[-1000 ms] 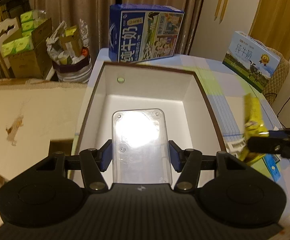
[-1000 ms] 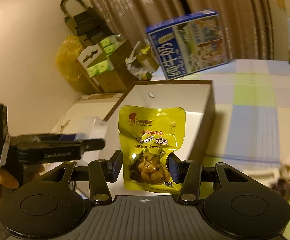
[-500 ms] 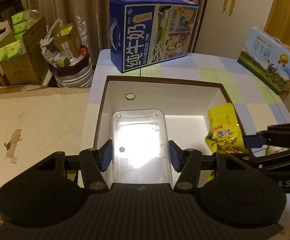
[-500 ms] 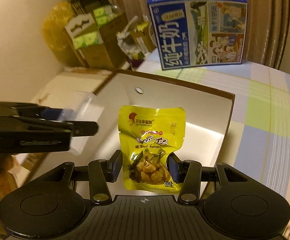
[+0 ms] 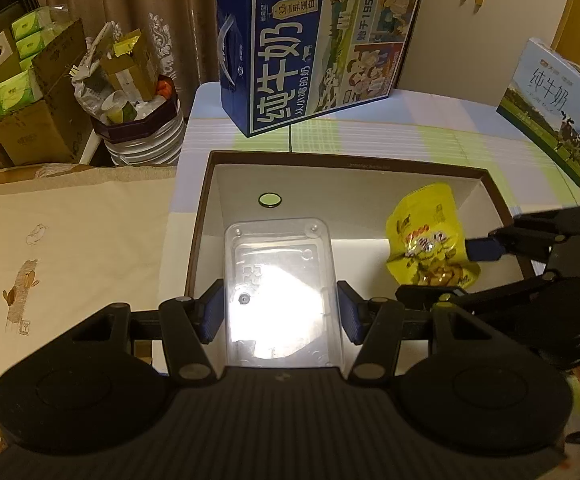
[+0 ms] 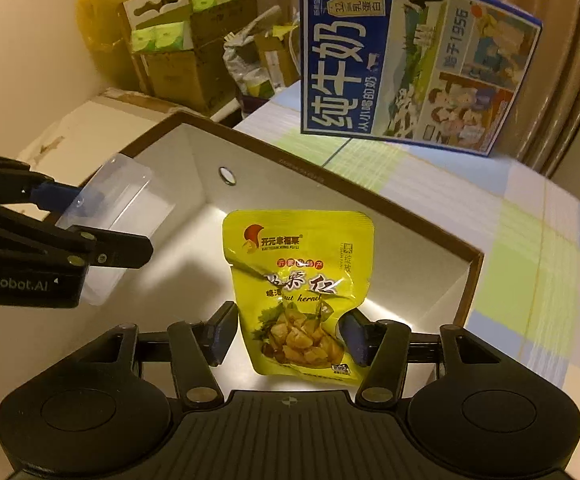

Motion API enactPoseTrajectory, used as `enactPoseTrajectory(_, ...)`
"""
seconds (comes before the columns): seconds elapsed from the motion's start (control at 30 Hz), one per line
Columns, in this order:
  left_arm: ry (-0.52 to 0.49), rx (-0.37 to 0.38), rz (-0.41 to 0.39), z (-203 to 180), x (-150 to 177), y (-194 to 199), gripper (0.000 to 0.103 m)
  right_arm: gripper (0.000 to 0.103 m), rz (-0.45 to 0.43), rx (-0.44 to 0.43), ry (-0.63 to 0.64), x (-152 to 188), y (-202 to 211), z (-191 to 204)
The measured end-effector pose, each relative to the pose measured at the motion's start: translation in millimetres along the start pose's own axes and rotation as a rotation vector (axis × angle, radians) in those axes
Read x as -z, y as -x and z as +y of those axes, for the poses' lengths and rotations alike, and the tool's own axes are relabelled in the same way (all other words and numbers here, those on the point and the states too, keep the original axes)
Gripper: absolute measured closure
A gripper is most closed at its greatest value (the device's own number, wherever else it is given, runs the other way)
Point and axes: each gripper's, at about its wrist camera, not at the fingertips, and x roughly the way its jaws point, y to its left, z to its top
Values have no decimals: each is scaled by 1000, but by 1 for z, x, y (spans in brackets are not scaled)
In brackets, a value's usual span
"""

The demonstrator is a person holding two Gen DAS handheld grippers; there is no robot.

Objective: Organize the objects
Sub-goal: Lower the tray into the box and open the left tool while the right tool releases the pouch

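A brown-rimmed box with a white inside [image 5: 206,200] stands open on the checked tablecloth; it also shows in the right wrist view [image 6: 469,280]. My left gripper [image 5: 280,312] is shut on a clear plastic container [image 5: 280,280] and holds it over the box's left half; the container also shows in the right wrist view [image 6: 118,200]. My right gripper [image 6: 288,338] is shut on a yellow chestnut snack pouch [image 6: 297,292], held upright over the box's right half. The pouch [image 5: 425,244] also shows in the left wrist view.
A large blue milk carton [image 5: 309,40] stands on the table behind the box. A second milk box [image 5: 553,112] stands at the far right. Left of the table are a cream-covered surface [image 5: 70,240], a full bin [image 5: 138,120] and cardboard boxes [image 5: 22,120].
Both grippers have moved forward and down over the open box. The pouch has come from the table's right side to above the box's right half. Both grips are unchanged.
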Motion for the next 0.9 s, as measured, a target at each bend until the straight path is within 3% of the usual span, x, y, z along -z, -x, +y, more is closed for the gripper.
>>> enactPoseTrajectory(0.2, -10, 4, 11, -2, -6, -11, 50, 38, -2, -10, 11, 2, 2, -4)
enactPoseTrajectory(0.6, -70, 11, 23, -22, -15, -37, 50, 38, -26, -5, 53, 11, 21, -4)
enactPoseTrajectory(0.9, -80, 2, -4, -29, -15, -28, 30, 38, -61, -27, 4, 16, 45, -1)
